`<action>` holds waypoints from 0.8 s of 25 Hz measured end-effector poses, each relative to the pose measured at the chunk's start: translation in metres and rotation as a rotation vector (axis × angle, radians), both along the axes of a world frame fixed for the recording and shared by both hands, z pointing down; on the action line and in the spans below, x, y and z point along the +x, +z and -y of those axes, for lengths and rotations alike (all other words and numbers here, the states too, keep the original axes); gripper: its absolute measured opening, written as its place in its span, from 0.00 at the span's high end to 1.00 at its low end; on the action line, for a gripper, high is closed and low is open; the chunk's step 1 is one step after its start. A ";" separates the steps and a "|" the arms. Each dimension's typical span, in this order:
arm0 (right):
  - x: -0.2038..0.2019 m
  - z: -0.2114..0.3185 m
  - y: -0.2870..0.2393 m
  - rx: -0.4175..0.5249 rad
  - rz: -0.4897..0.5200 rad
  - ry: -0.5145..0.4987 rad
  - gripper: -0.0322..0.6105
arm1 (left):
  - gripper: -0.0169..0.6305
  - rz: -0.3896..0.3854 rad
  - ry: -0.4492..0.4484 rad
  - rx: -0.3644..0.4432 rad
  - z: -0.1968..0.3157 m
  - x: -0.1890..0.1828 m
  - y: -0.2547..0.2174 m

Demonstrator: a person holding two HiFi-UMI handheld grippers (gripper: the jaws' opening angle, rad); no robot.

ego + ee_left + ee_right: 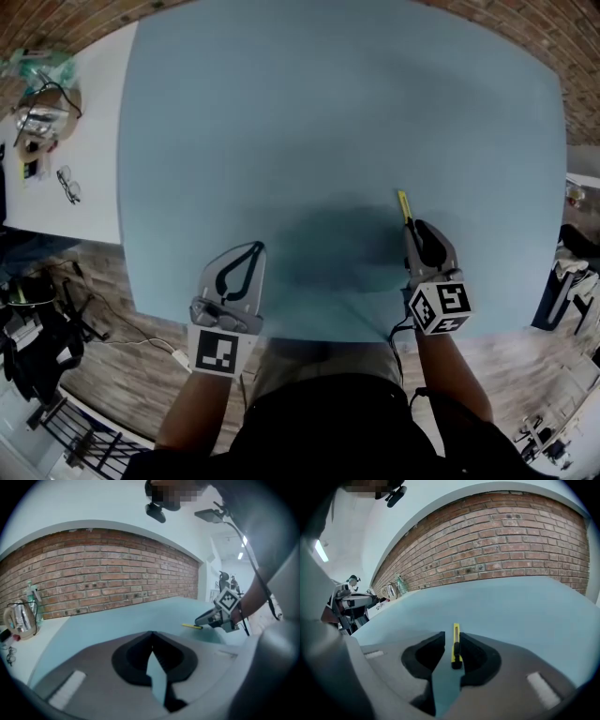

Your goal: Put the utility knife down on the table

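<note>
A yellow and black utility knife (456,644) lies lengthwise between the jaws of my right gripper (450,639), its tip pointing away over the light blue table (328,112). The jaws stand apart. A clear gap shows on the knife's left side, and it sits close along the right-hand jaw. In the head view the knife (404,206) sticks out ahead of the right gripper (414,230) near the table's front right. My left gripper (246,255) hovers at the front left with its tips together and nothing in them. The left gripper view shows the knife (192,626) low against the tabletop.
A white side table (94,141) to the left carries a kettle (37,117), glasses (67,185) and a bottle. A brick wall (511,541) runs behind the blue table. Cables and black frames lie on the wooden floor (103,366) at the lower left.
</note>
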State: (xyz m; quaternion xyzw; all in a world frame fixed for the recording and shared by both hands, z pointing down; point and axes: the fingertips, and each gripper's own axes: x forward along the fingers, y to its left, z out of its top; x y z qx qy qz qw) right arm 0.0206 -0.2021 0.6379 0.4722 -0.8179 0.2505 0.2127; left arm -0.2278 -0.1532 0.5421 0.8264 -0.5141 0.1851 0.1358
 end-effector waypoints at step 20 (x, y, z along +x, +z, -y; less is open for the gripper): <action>0.002 -0.005 -0.053 0.156 -0.106 -0.006 0.76 | 0.97 -0.056 0.081 0.122 -0.011 0.017 -0.051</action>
